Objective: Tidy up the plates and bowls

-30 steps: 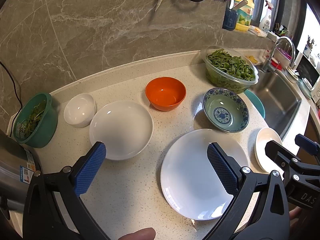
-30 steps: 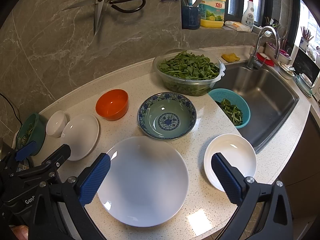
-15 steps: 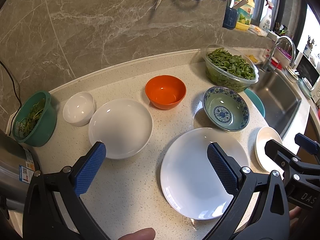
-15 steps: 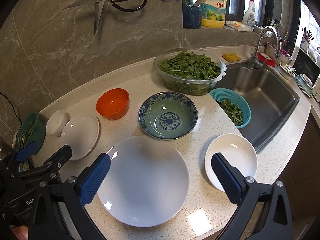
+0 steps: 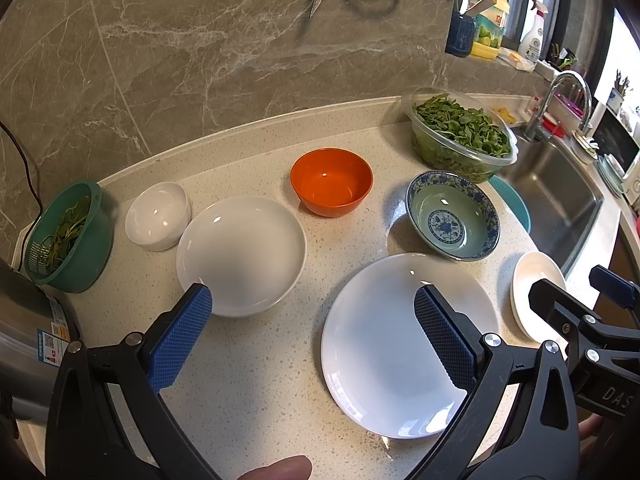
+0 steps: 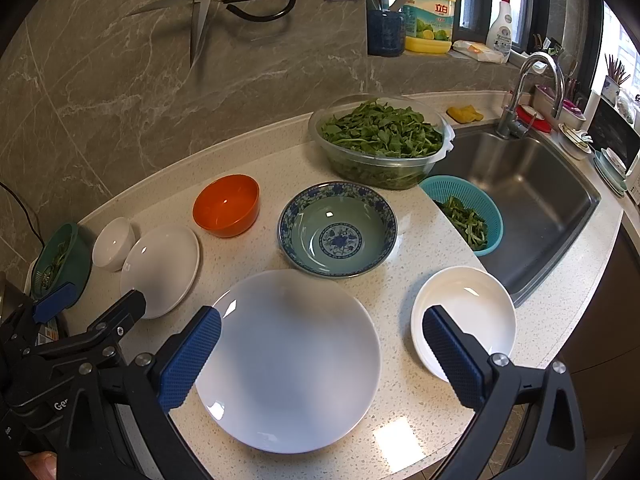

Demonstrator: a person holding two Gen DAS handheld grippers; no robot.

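Observation:
On the speckled counter lie a large white plate point(image 5: 392, 344) point(image 6: 292, 360), a medium white plate point(image 5: 240, 252) point(image 6: 160, 268), a small white dish point(image 5: 532, 288) point(image 6: 464, 316), a small white bowl point(image 5: 158, 216) point(image 6: 114, 244), an orange bowl point(image 5: 332, 182) point(image 6: 226, 206) and a blue-patterned bowl point(image 5: 452, 216) point(image 6: 338, 230). My left gripper point(image 5: 312, 332) is open and empty, above the counter between the two bigger plates. My right gripper point(image 6: 320, 356) is open and empty, above the large plate and the small dish.
A clear bowl of greens point(image 6: 380, 140) stands at the back. A teal colander point(image 6: 464, 212) sits at the sink point(image 6: 532, 200) edge. A green strainer basket point(image 5: 68, 236) is at far left beside a metal pot point(image 5: 24, 340). Scissors point(image 6: 208, 4) hang on the wall.
Both grippers have drifted very slightly; the scene has shifted a little in each view. Nothing was grasped or moved.

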